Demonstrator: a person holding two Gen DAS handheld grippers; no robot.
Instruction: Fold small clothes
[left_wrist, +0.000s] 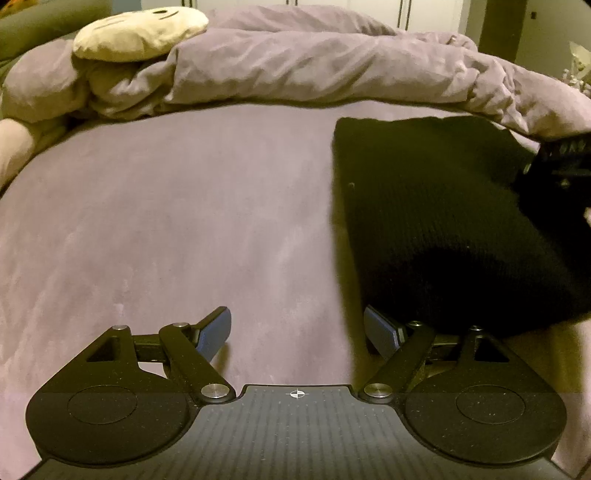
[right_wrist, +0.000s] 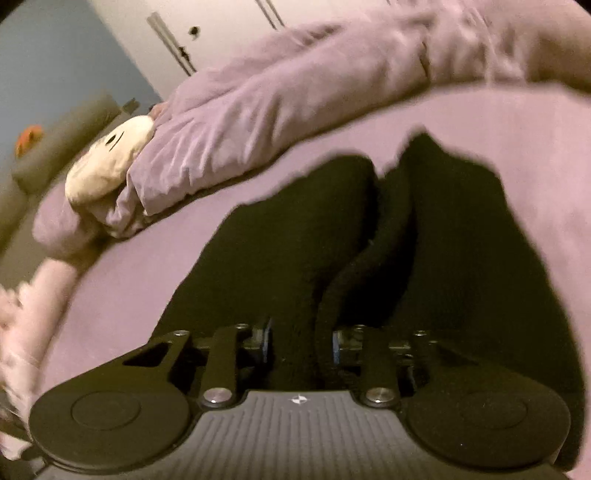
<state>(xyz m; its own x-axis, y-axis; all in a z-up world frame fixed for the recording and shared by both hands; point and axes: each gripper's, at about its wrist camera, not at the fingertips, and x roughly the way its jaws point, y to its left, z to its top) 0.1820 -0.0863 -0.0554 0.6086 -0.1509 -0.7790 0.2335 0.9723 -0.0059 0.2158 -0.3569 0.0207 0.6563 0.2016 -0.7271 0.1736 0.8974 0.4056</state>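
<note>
Jaws of right gripper (right_wrist: 300, 345) pinching black knit garment (right_wrist: 280, 258), left gripper (left_wrist: 297, 334) spread beside it, empty

The left gripper (left_wrist: 297, 332) is held wide open low in its frame, with nothing between its blue pads. The right gripper (right_wrist: 300, 345), bottom centre, is clamped on black cloth (right_wrist: 295, 258).

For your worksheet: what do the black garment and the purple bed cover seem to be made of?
Black garment: probably a matte knit, with fine ribbed lines and soft thick folds. Purple bed cover: likely brushed or velvety cloth, showing pale streaky nap marks; the fibre cannot be told.
</note>
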